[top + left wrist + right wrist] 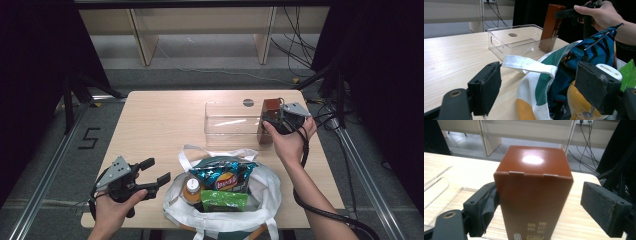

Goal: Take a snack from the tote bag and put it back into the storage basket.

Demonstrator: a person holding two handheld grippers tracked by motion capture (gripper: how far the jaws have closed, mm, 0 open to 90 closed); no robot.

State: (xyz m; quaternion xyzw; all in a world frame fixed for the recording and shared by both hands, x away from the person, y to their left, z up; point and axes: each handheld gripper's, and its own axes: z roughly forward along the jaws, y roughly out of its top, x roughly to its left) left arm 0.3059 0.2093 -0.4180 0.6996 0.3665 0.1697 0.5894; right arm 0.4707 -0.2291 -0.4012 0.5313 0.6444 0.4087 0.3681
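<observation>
A brown carton (269, 116) stands upright at the right end of a clear plastic bin (227, 124); whether it is inside the bin or just beside it, I cannot tell. My right gripper (268, 122) is open around the carton (534, 192). Its left pad (486, 207) touches the carton's side, while the right pad (602, 206) stands clear of it. My left gripper (159, 170) hovers open at the front left, just left of a white tote bag (267, 197). In the left gripper view the bag's strap (529, 65) lies between the open jaws.
The tote holds a blue chip bag (225, 176), an orange bottle with a white cap (191, 189) and a green packet (223, 200). Bare wood table (155, 125) spreads to the left of the bin. Cables trail on the floor behind.
</observation>
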